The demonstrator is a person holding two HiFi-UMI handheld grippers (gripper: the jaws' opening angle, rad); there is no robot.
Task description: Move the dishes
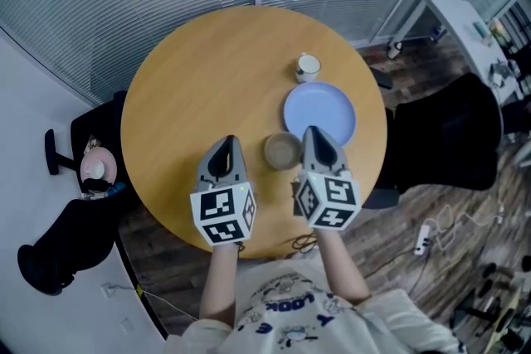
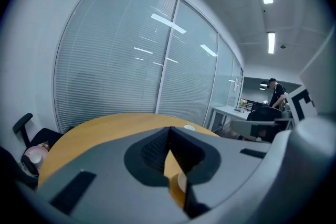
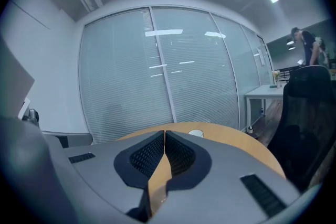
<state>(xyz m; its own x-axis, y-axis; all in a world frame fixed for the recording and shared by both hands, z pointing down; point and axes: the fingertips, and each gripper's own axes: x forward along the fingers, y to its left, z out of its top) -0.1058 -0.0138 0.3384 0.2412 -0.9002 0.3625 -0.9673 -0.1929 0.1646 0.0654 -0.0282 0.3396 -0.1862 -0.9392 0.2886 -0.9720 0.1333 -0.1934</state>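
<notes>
On the round wooden table (image 1: 207,79) lie a light blue plate (image 1: 319,113), a small brown bowl (image 1: 282,151) at the plate's near left, and a white cup (image 1: 308,66) just beyond the plate. My left gripper (image 1: 227,144) hovers over the table's near side, left of the bowl, shut and empty. My right gripper (image 1: 315,137) is over the plate's near edge, right of the bowl, also shut with nothing held. In the left gripper view the jaws meet at the tips (image 2: 169,129); in the right gripper view they meet likewise (image 3: 165,134), with the cup (image 3: 195,133) far off.
A black office chair (image 1: 448,141) stands at the table's right. Another black chair (image 1: 83,203) with a pink thing on it is at the left. Blinds cover the glass wall behind. A white desk (image 1: 473,21) is at the far right, and a person (image 2: 275,93) stands in the distance.
</notes>
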